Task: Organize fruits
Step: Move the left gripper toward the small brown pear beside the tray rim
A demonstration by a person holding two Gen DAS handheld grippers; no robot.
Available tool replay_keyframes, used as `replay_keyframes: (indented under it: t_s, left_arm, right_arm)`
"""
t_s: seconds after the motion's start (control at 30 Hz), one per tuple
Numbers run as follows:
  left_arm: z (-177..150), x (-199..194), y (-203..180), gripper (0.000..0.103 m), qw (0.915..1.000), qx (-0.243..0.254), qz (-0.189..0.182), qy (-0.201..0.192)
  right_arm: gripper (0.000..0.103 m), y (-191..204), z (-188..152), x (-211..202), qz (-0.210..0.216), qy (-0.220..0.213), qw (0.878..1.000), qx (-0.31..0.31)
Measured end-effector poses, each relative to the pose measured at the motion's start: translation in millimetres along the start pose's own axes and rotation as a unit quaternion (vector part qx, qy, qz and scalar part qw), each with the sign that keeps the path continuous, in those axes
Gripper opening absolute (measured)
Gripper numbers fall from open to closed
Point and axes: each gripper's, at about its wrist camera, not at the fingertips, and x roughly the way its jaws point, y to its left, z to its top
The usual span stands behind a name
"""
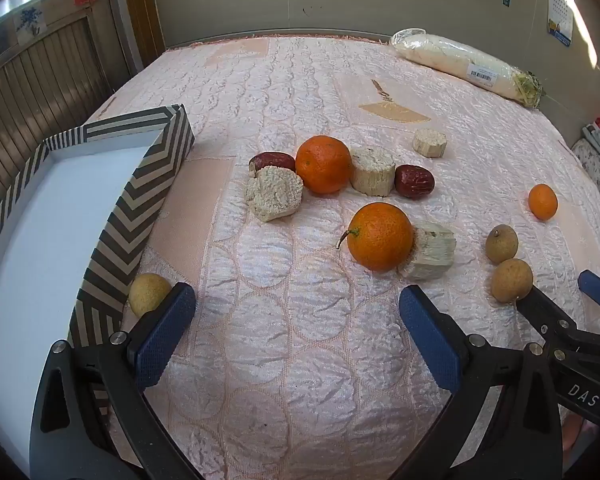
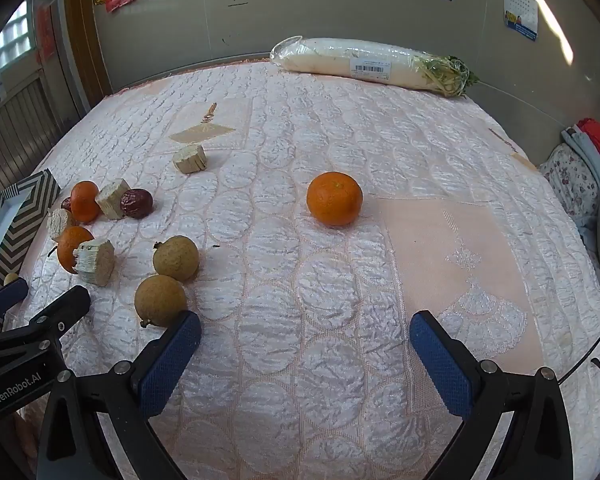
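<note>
Right wrist view: the lone orange (image 2: 334, 204) is seen straight ahead of the empty, wide-open right gripper (image 2: 305, 354).

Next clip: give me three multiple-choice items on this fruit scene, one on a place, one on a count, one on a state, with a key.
1. Where is the wrapped radish?
A. In the box
B. At the bed's far edge
C. Between the left tool's pads

2. How many oranges lie on the bedspread?
A. One
B. Three
C. Five

3. What is in the striped box?
A. Nothing visible
B. Oranges
C. Red dates

Key: B, it lies by the wall; B, two oranges clustered, one apart; A, only its white floor shows.
</note>
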Motion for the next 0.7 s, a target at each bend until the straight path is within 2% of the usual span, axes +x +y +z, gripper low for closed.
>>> replay_keyframes:
  t_s: [0.37,0.7]
  left_arm:
    - [-11.2,-20.6,8.5,0.102,0.9986,0.042,-0.031,0.006]
    - [-29.7,-42.5,43.3,0.102,0.9961,0.059,-0.065,0.005]
  right_arm:
    - [0.103,4.9,-4.8,-13.3,0.013,-0.002,1.0,0.012]
    - [0.103,7.7,5.5,-53.9,0.017,-0.042,0.999,0.025]
